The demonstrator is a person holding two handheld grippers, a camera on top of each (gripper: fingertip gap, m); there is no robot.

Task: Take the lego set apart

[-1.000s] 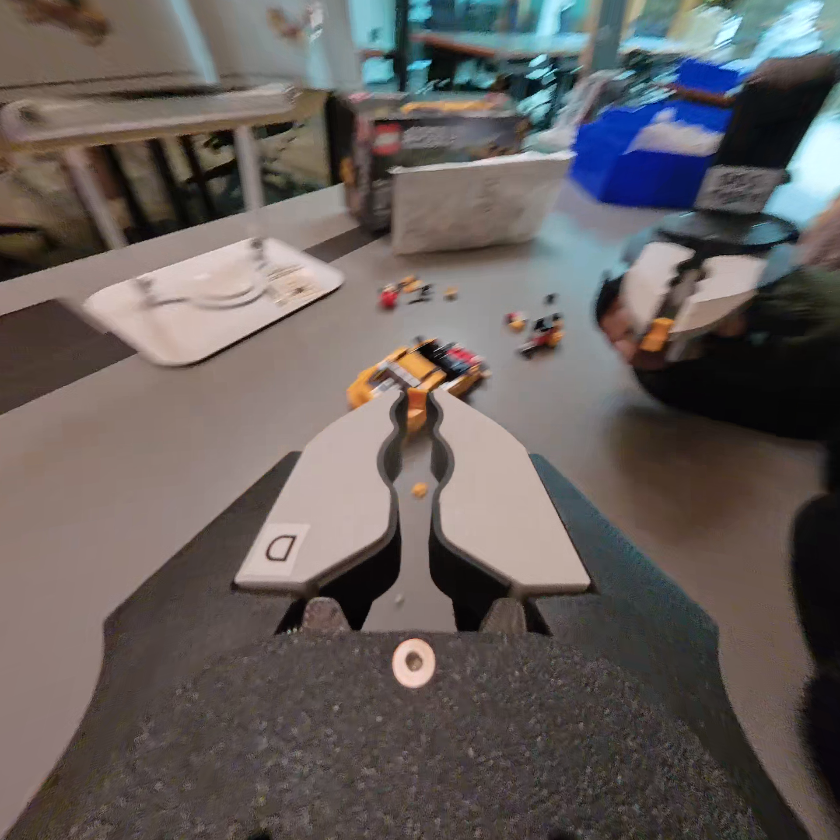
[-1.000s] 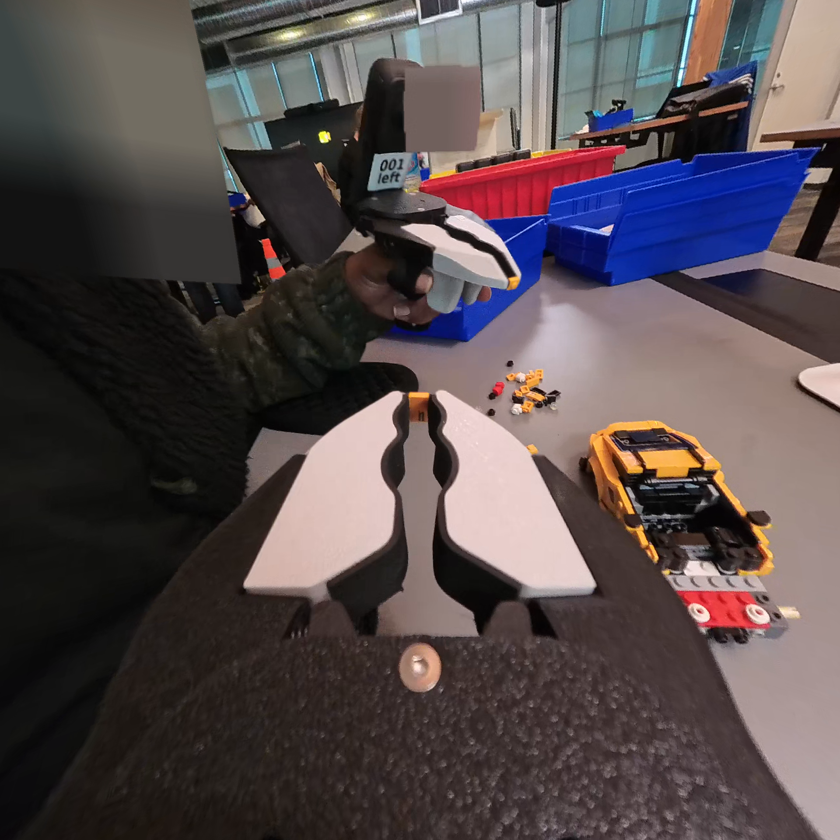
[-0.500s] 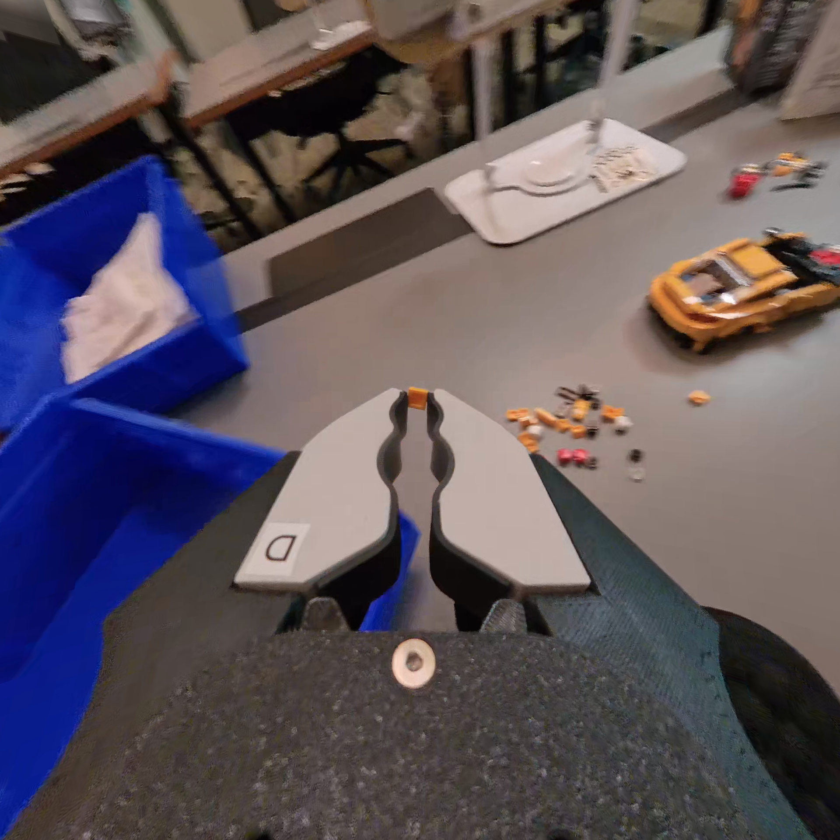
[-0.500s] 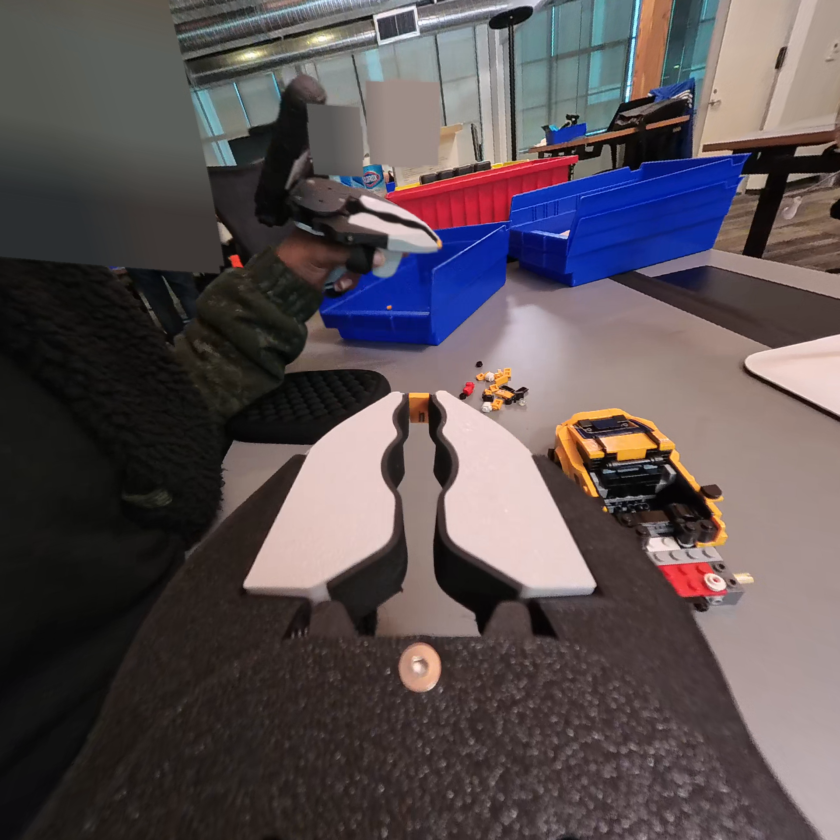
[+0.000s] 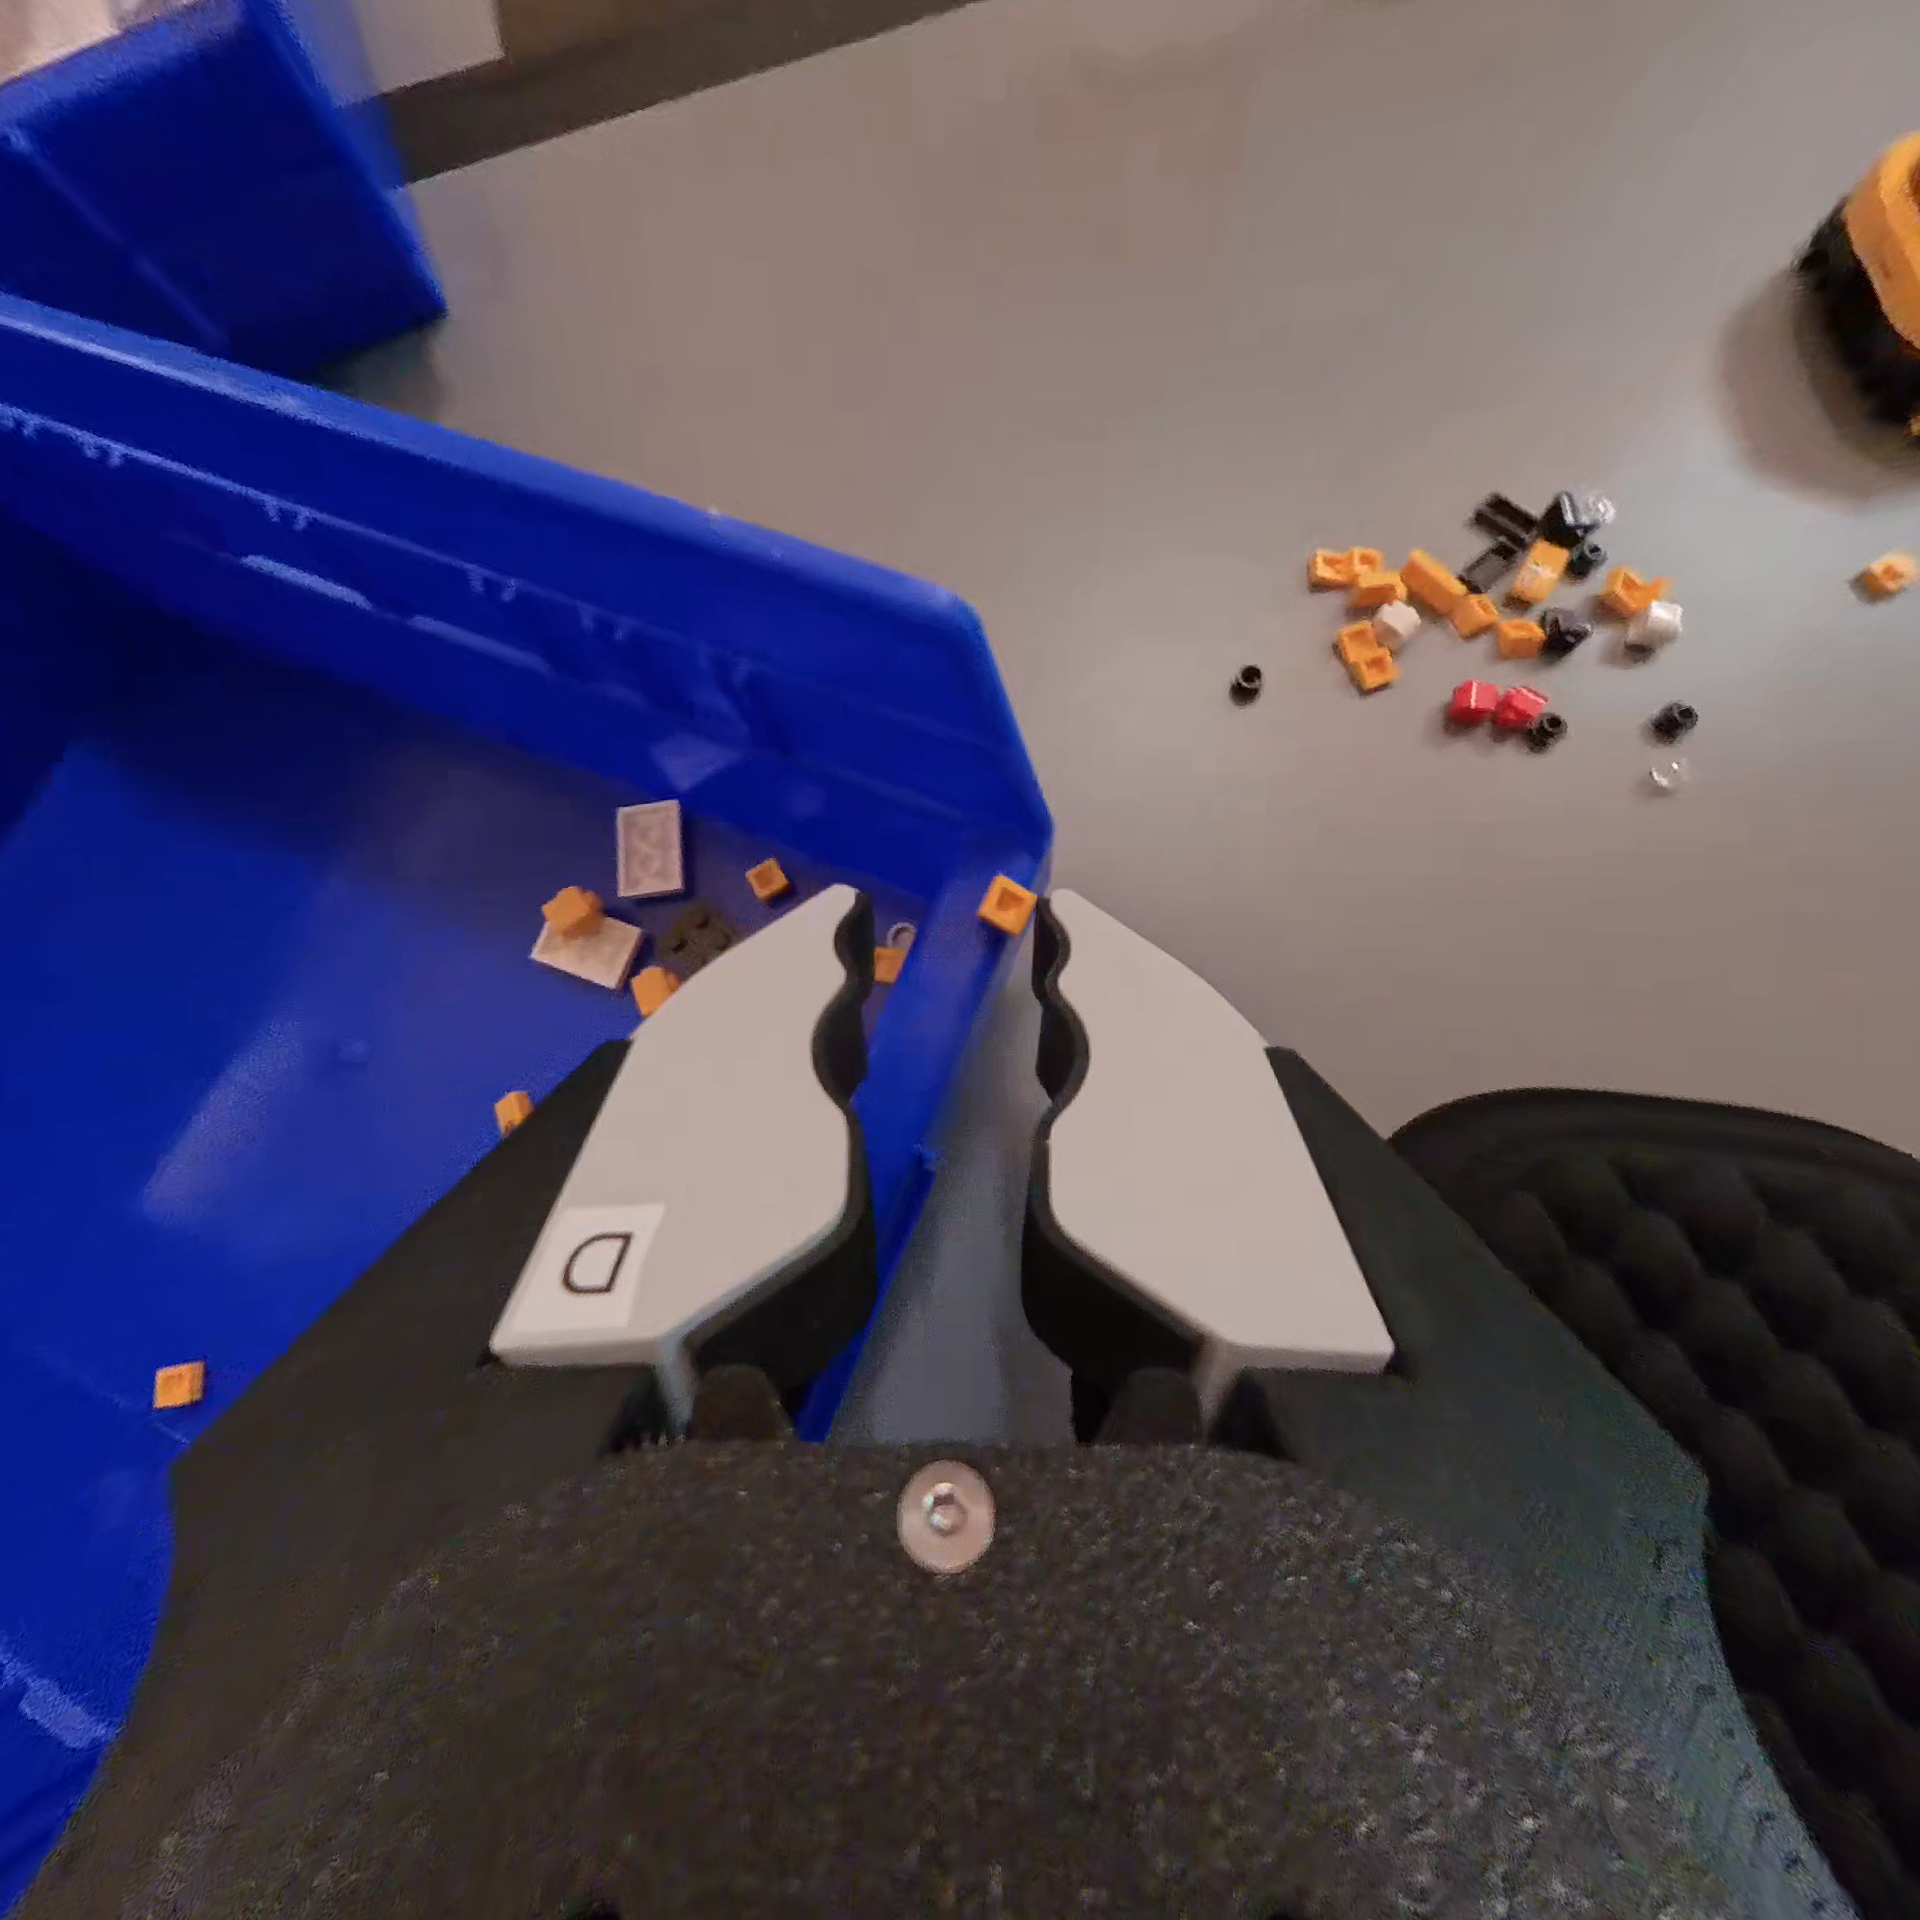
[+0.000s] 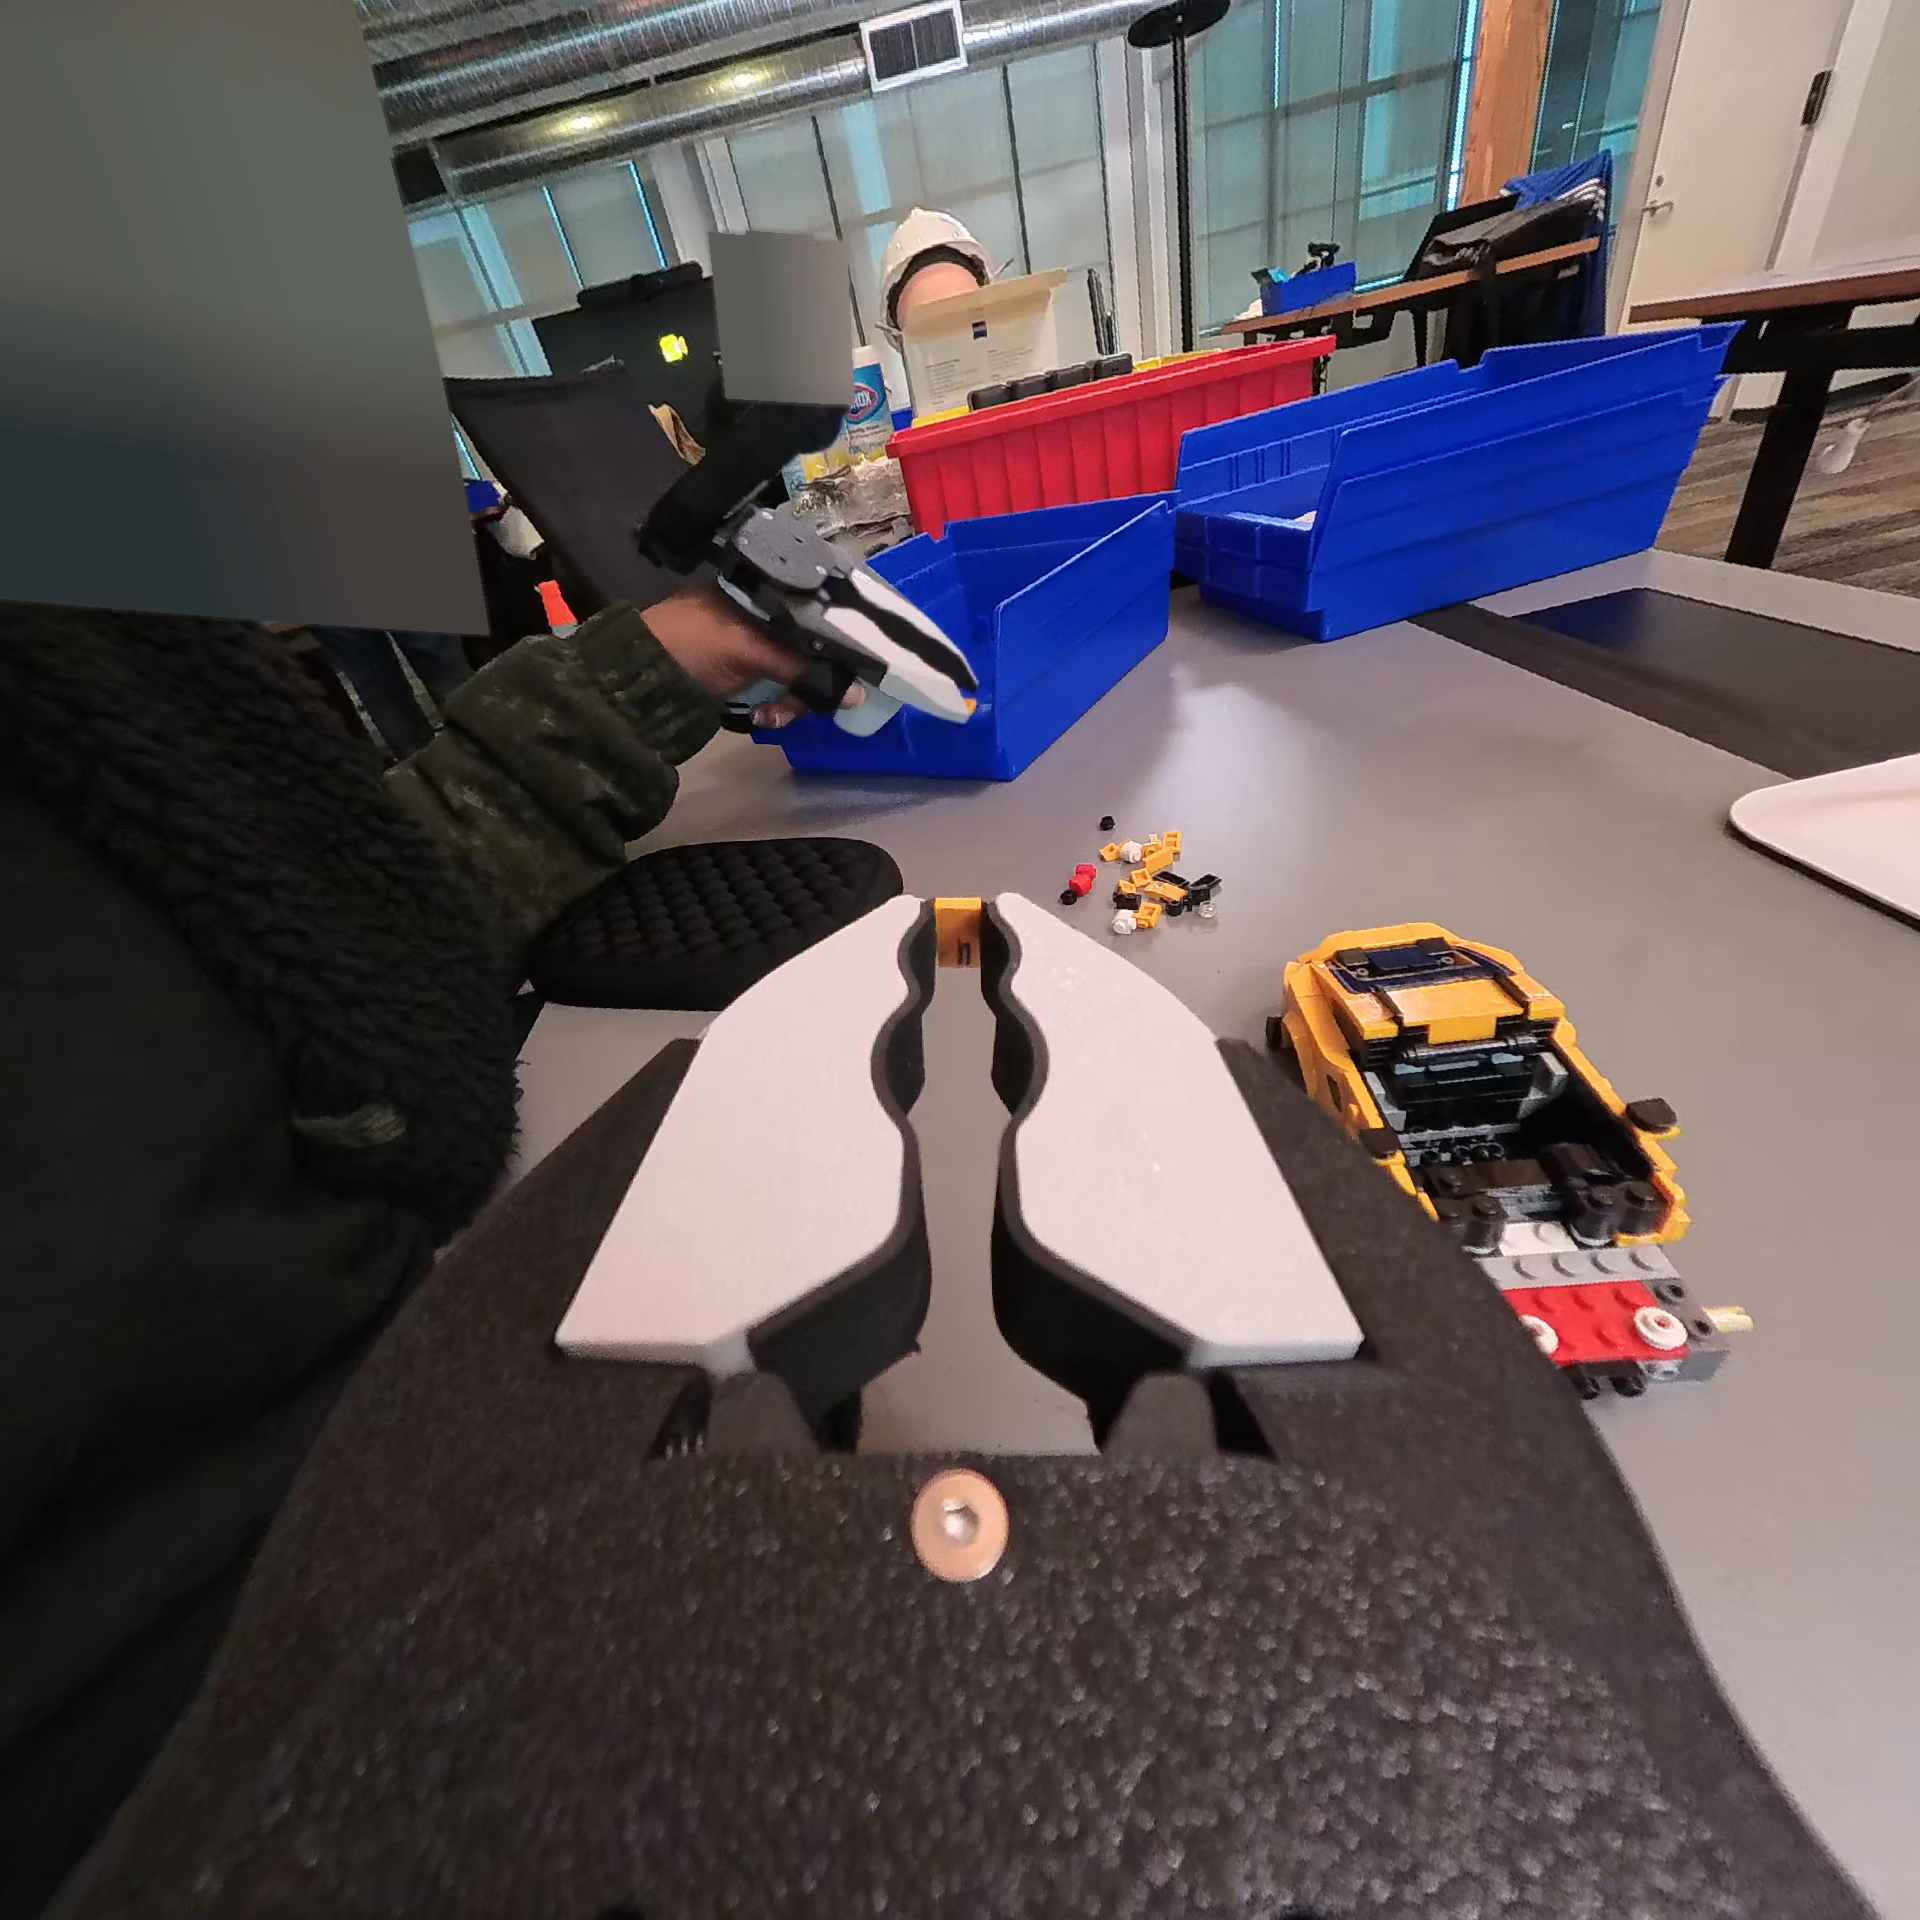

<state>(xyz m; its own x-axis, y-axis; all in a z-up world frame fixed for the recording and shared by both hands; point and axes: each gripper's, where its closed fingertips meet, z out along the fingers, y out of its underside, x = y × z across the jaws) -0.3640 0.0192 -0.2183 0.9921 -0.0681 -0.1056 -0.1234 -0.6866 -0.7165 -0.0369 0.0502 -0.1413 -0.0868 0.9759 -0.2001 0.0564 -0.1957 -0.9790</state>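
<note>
A: Left wrist view: our left claw (image 5: 945,914) has sprung apart since half a second ago. The small orange square lego plate (image 5: 1006,902) it pinched now hangs by the right tip, over the deep blue plastic bin's (image 5: 644,634) rim.

B: Released, then; we judge it bound for the bin.

A: Right wrist view: our right claw (image 6: 958,923) stays clenched on a small orange lego brick (image 6: 956,933). The half-stripped yellow lego car (image 6: 1475,1122) sits on the grey counter (image 6: 1403,790).

B: Much left to strip.
</note>
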